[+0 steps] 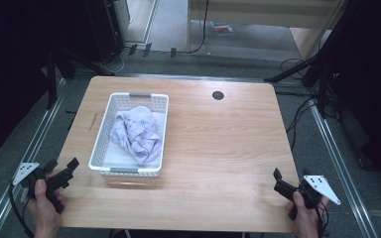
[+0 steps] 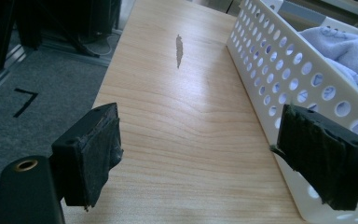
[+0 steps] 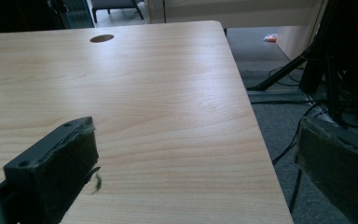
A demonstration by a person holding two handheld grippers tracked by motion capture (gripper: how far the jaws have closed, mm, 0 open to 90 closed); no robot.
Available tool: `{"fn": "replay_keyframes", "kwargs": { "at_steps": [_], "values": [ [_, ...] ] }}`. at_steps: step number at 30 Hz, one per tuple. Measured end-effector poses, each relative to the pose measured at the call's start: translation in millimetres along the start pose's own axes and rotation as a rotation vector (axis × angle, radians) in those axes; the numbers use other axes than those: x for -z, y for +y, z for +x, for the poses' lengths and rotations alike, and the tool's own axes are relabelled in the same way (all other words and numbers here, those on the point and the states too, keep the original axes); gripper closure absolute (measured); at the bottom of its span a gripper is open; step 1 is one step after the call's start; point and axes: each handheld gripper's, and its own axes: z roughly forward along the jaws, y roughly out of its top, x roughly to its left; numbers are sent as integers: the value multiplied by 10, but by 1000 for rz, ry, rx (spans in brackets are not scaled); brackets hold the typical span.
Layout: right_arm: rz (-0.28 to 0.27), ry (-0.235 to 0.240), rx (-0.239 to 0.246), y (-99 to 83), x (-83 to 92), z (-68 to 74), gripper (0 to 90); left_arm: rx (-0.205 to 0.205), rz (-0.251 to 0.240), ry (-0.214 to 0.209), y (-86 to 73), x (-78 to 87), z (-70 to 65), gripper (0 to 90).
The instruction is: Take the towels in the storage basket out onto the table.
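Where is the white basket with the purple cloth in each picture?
High view: the white basket sits left of the table's middle, cloth inside, ahead of the left gripper.
Left gripper view: its holed side wall runs along the right edge, beside the right-hand jaw.
Right gripper view: this picture looks across bare table top toward the far right corner, away from the basket.
Shared landmark: the light wooden table, seen in all three.

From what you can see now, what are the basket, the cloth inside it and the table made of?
The basket looks like white moulded plastic: its walls have even rows of round holes. The cloth seems a soft pale lilac fabric, perhaps terry, lying in loose folds. The table shows light wood grain with a smooth matte surface, possibly laminate.
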Motion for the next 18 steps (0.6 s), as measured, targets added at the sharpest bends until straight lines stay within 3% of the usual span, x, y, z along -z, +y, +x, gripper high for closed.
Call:
{"fn": "replay_keyframes", "kwargs": {
  "at_steps": [3,6,12,15,18],
  "values": [
    [10,10,-20,9,3,-26,0,8,-6,9,2,4,8,139],
    [14,14,-1,6,-3,-9,0,14,-8,42,7,5,3,139],
    [17,4,13,3,-15,9,0,26,4,18,73,51,39,140],
    [21,3,2,3,-16,1,0,-10,8,51,169,93,-15,140],
    [26,2,10,3,-20,13,0,-25,-1,31,287,163,-65,139]
  ]
}}
